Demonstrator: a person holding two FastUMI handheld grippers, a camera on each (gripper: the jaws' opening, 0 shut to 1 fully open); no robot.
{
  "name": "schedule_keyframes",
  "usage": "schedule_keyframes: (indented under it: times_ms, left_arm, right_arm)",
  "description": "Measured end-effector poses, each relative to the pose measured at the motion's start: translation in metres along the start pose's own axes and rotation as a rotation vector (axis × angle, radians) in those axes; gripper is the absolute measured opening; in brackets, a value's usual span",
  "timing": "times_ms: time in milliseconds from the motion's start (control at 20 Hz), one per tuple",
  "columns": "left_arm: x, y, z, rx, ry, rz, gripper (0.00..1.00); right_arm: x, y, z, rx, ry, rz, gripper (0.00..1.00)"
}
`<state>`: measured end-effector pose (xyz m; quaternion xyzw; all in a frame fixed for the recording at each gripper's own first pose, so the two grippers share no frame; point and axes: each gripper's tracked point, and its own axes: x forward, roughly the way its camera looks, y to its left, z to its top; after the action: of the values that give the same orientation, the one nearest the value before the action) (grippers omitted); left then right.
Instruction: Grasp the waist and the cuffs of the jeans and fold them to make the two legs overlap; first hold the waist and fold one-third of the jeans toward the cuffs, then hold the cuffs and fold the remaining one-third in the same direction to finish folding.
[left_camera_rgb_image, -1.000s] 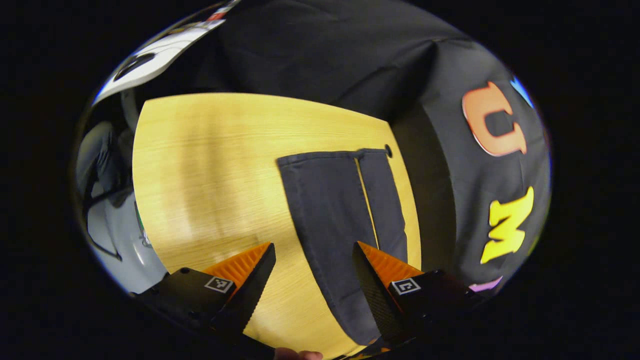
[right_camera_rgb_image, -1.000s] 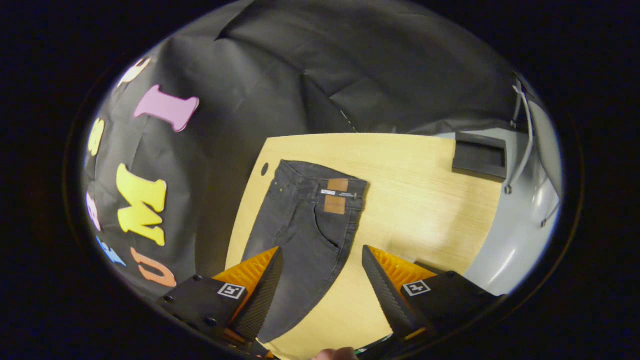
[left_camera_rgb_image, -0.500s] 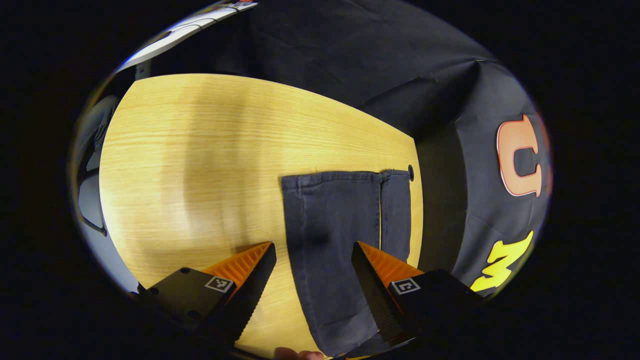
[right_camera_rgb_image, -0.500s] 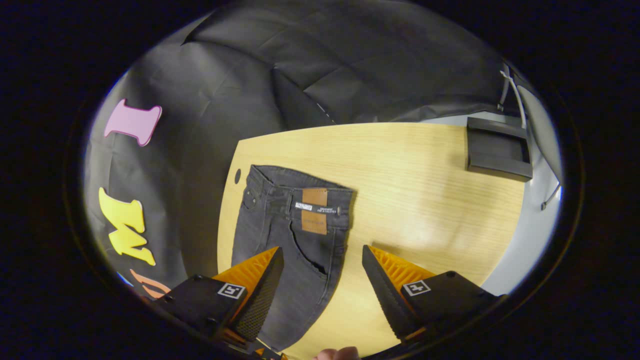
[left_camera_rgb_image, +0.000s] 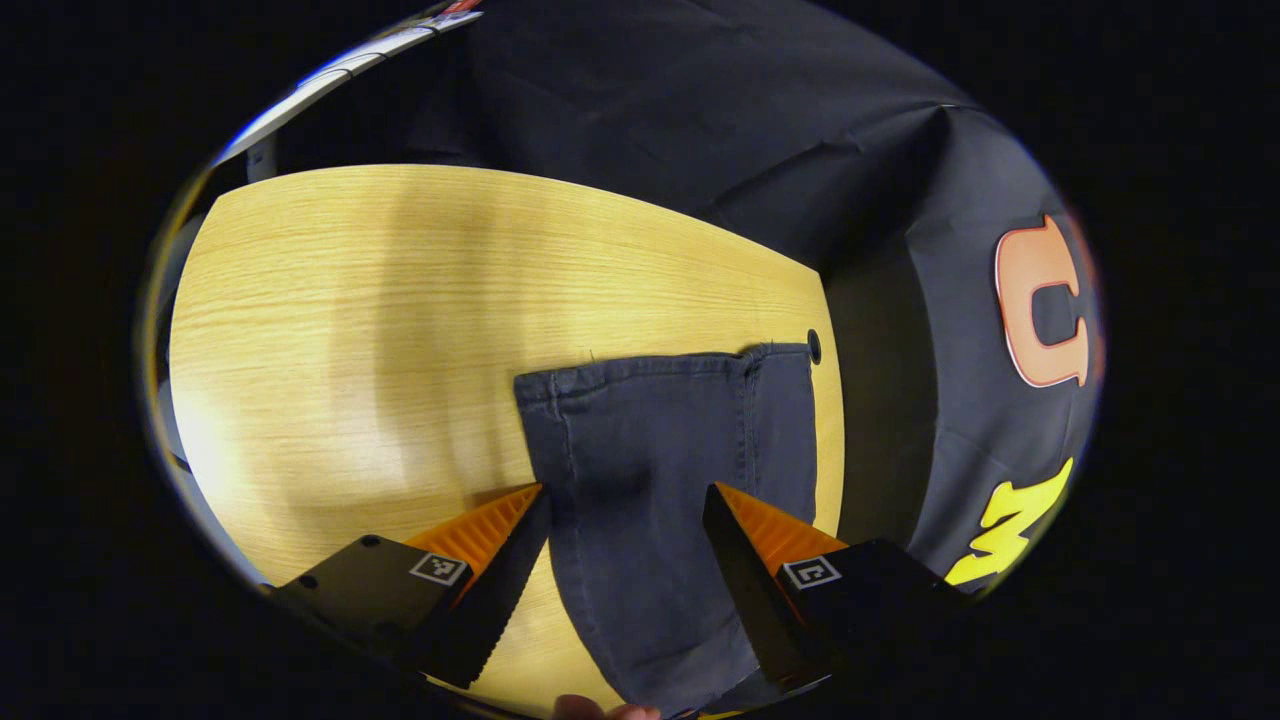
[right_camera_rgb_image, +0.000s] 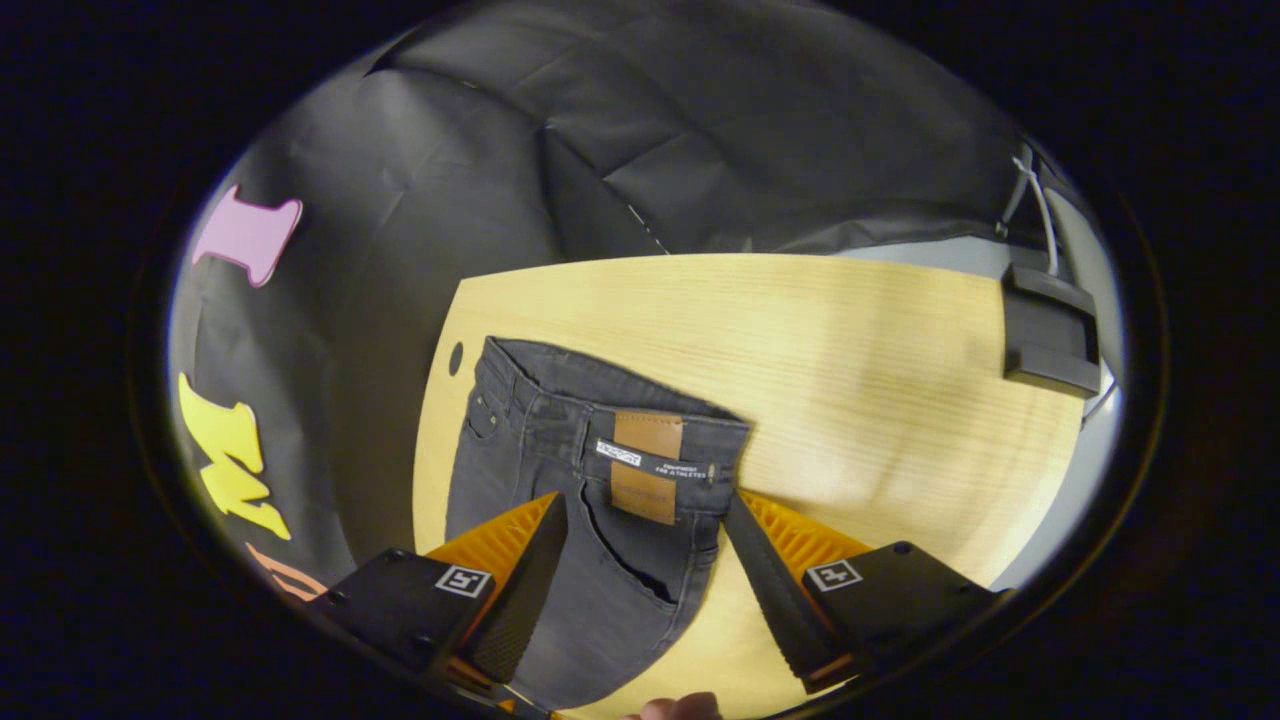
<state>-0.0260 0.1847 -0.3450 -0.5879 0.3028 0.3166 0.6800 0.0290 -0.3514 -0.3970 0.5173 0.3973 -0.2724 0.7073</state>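
Observation:
Dark grey jeans lie flat on a light wooden table (left_camera_rgb_image: 380, 300). In the left gripper view the two cuffs (left_camera_rgb_image: 660, 400) lie side by side near the table's right edge, and my left gripper (left_camera_rgb_image: 625, 510) hangs open above the nearer leg. In the right gripper view the waist (right_camera_rgb_image: 610, 420), with a brown leather patch (right_camera_rgb_image: 645, 465), lies ahead of my right gripper (right_camera_rgb_image: 645, 525). That gripper is open, its fingers on either side of the patch and back pocket, above the cloth.
A dark box-like object (right_camera_rgb_image: 1050, 340) sits off the table's far right corner on a grey floor. A small round hole (left_camera_rgb_image: 814, 346) marks the tabletop beside the cuffs. Black cloth walls close in behind the table. Bare wood stretches left of the cuffs.
Both grippers have moved closer to the jeans: the cuffs and the waist have grown larger and come nearer between the fingers. Both stay open.

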Motion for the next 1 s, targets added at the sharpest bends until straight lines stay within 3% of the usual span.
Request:
schedule_keyframes:
  times_ms: [150, 200, 250, 350, 400, 450, 500, 550, 650, 700, 800, 850, 1000]
  left_arm:
    - [0.010, -0.010, -0.005, 0.050, 0.015, 0.005, 0.99]
    - [0.012, -0.012, -0.007, 0.071, 0.020, 0.010, 0.98]
    - [0.017, -0.014, -0.008, 0.092, 0.029, 0.012, 0.97]
    - [0.024, -0.013, -0.008, 0.108, 0.044, 0.029, 0.92]
    - [0.024, -0.012, -0.011, 0.112, 0.045, 0.047, 0.69]
    - [0.027, -0.011, -0.009, 0.111, 0.045, 0.054, 0.83]
    - [0.027, -0.008, -0.008, 0.112, 0.046, 0.069, 0.63]
    - [0.028, -0.003, -0.006, 0.108, 0.045, 0.086, 0.51]
    - [0.026, 0.004, -0.005, 0.089, 0.042, 0.110, 0.36]
    - [0.027, 0.002, -0.005, 0.087, 0.052, 0.111, 0.19]
    - [0.026, 0.002, -0.009, 0.094, 0.077, 0.114, 0.12]
    - [0.021, -0.003, -0.009, 0.100, 0.086, 0.101, 0.09]
    - [0.000, -0.027, -0.009, 0.118, 0.110, 0.044, 0.04]
  right_arm:
    - [0.008, 0.000, -0.003, -0.070, -0.010, -0.065, 0.98]
    - [0.010, 0.000, -0.004, -0.091, -0.013, -0.089, 0.92]
    - [0.013, -0.003, -0.004, -0.116, -0.019, -0.126, 0.98]
    - [0.017, -0.011, -0.002, -0.148, -0.021, -0.212, 0.78]
    - [0.016, -0.009, -0.004, -0.157, -0.019, -0.234, 0.71]
    - [0.017, -0.014, -0.005, -0.161, -0.019, -0.266, 0.63]
    - [0.020, -0.012, -0.005, -0.154, -0.028, -0.278, 0.60]
    - [0.022, -0.014, -0.007, -0.137, -0.014, -0.301, 0.57]
    - [0.022, -0.010, -0.007, -0.103, -0.002, -0.303, 0.41]
    - [0.020, -0.008, -0.008, -0.088, 0.006, -0.301, 0.30]
    - [0.022, -0.003, -0.007, -0.069, 0.037, -0.274, 0.05]
    - [0.016, -0.003, -0.006, -0.063, 0.050, -0.262, 0.01]
    - [0.008, 0.005, -0.005, -0.007, 0.072, -0.203, 0.05]
